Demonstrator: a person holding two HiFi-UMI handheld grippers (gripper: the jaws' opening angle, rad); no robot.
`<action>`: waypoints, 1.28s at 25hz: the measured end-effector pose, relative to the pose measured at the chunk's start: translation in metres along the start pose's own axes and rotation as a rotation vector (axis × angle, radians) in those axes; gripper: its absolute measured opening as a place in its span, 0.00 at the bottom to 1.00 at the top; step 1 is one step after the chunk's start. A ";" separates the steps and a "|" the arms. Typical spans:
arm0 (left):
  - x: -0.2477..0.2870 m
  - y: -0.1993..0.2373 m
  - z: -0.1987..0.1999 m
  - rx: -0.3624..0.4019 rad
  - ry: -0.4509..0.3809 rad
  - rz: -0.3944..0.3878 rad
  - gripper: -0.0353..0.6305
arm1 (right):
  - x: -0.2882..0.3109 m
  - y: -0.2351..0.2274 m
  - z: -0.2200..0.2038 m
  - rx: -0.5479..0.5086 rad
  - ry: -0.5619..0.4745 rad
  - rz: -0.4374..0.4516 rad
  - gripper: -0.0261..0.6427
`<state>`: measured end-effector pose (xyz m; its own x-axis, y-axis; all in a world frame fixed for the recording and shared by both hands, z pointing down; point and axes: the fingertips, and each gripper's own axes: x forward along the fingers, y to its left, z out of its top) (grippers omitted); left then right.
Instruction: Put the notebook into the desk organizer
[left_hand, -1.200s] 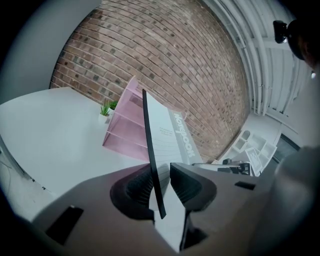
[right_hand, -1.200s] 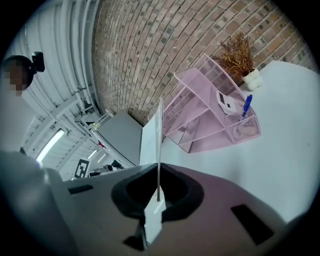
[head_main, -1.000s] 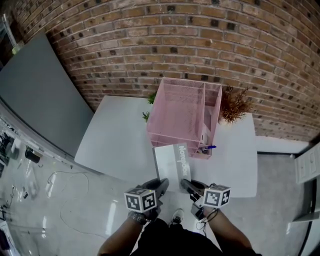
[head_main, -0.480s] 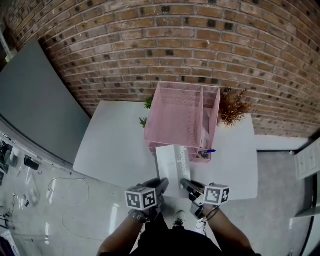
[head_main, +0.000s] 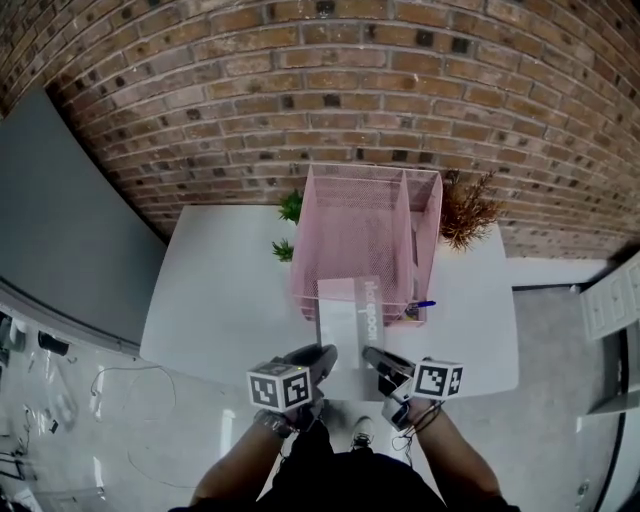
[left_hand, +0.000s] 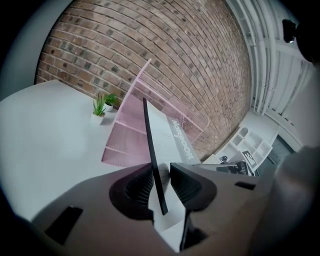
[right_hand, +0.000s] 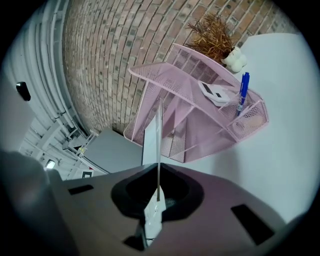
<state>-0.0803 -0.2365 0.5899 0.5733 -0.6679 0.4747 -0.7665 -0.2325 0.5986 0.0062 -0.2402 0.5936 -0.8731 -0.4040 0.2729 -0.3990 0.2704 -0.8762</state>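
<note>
A grey-white notebook (head_main: 350, 318) with print on its cover hangs over the white table's near edge, its far end overlapping the front of the pink mesh desk organizer (head_main: 355, 225). My left gripper (head_main: 322, 357) is shut on the notebook's near left corner, and my right gripper (head_main: 378, 358) is shut on its near right edge. The left gripper view shows the notebook (left_hand: 167, 142) edge-on between the left gripper's (left_hand: 161, 185) pads, leaning toward the organizer (left_hand: 125, 137). The right gripper (right_hand: 159, 192) pinches a thin edge of the notebook (right_hand: 151, 142) in front of the organizer (right_hand: 197, 117).
A blue pen (head_main: 420, 303) and a white device (right_hand: 216, 93) sit in the organizer's right compartments. Two small green plants (head_main: 288, 210) stand left of it and a dried brown plant (head_main: 466, 212) right of it. A brick wall lies behind the table (head_main: 215, 290).
Both grippers have carried the notebook away from me toward the organizer. Its far end now reaches over the organizer's front rim.
</note>
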 end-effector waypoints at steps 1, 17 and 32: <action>0.000 0.003 0.003 0.003 -0.001 0.000 0.19 | 0.003 0.000 0.003 0.010 -0.007 0.001 0.06; -0.009 0.035 0.045 0.250 -0.027 0.066 0.20 | 0.045 0.003 0.042 0.054 -0.077 -0.021 0.06; 0.005 0.043 0.043 0.495 0.001 0.174 0.36 | 0.067 0.012 0.065 0.081 -0.107 0.009 0.06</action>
<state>-0.1228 -0.2803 0.5906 0.4253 -0.7256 0.5410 -0.8953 -0.4247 0.1342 -0.0387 -0.3209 0.5752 -0.8402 -0.4936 0.2246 -0.3633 0.2048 -0.9089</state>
